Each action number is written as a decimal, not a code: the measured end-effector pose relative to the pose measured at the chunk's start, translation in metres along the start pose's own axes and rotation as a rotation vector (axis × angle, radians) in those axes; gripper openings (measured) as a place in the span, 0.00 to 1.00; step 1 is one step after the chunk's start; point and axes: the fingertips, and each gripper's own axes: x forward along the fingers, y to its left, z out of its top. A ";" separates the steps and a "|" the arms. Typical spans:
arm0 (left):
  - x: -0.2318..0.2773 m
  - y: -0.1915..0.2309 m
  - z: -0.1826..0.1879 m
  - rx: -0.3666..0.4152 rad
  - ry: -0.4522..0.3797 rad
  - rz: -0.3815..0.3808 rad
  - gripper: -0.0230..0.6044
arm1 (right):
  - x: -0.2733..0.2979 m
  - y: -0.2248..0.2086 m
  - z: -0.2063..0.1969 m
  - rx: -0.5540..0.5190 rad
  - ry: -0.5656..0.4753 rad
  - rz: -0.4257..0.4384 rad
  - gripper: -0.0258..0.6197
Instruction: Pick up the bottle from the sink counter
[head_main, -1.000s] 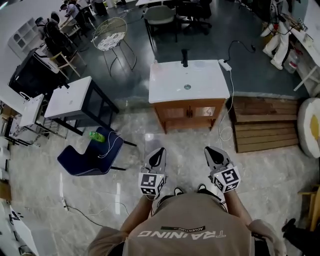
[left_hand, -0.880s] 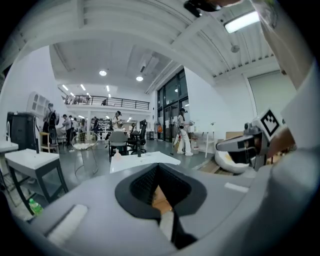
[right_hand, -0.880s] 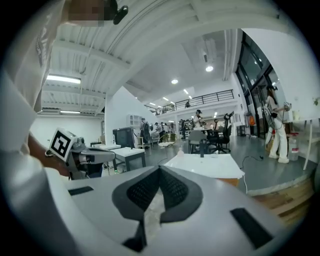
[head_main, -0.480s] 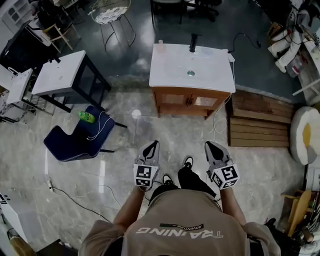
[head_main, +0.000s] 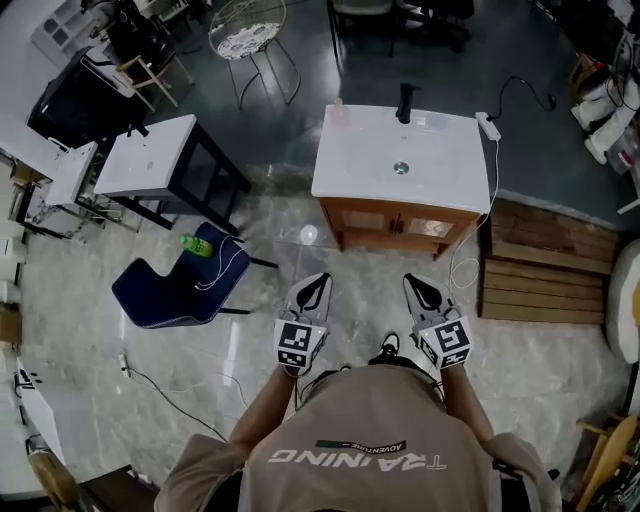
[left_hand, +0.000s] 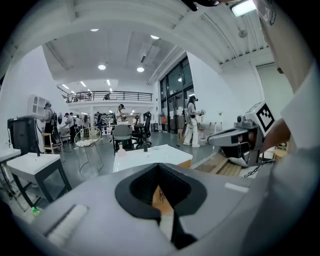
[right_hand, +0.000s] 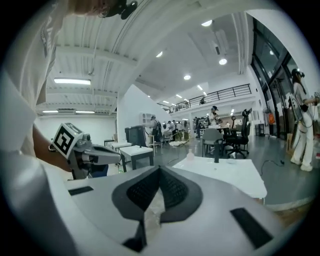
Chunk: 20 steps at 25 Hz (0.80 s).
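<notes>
A small pale pink bottle (head_main: 338, 111) stands upright on the far left corner of the white sink counter (head_main: 440, 175), left of the black faucet (head_main: 404, 102). The counter is well ahead of me across the floor. My left gripper (head_main: 318, 279) and right gripper (head_main: 412, 280) are held side by side at waist height, pointing toward the counter, both shut and empty. In the left gripper view the bottle (left_hand: 118, 148) shows beyond the shut jaws. In the right gripper view the bottle (right_hand: 190, 156) sits left of the faucet (right_hand: 216, 157).
A blue chair (head_main: 165, 295) with a green bottle (head_main: 195, 245) and a cable stands at the left. A white side table (head_main: 150, 165) is behind it. Wooden pallets (head_main: 545, 265) lie right of the cabinet. A power strip (head_main: 487, 125) hangs a cord down the counter's right side.
The person has stepped and the head view has swung, so the counter sits a little further right in view. Both grippers stay shut, side by side.
</notes>
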 end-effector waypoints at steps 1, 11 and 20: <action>0.010 -0.001 0.005 0.008 0.006 -0.001 0.05 | 0.007 -0.009 0.002 0.013 -0.010 0.009 0.05; 0.080 0.009 0.030 -0.149 0.032 0.073 0.05 | 0.072 -0.073 0.022 -0.032 -0.023 0.149 0.05; 0.133 0.069 0.054 -0.228 -0.032 0.029 0.05 | 0.120 -0.112 0.018 0.085 -0.013 0.126 0.05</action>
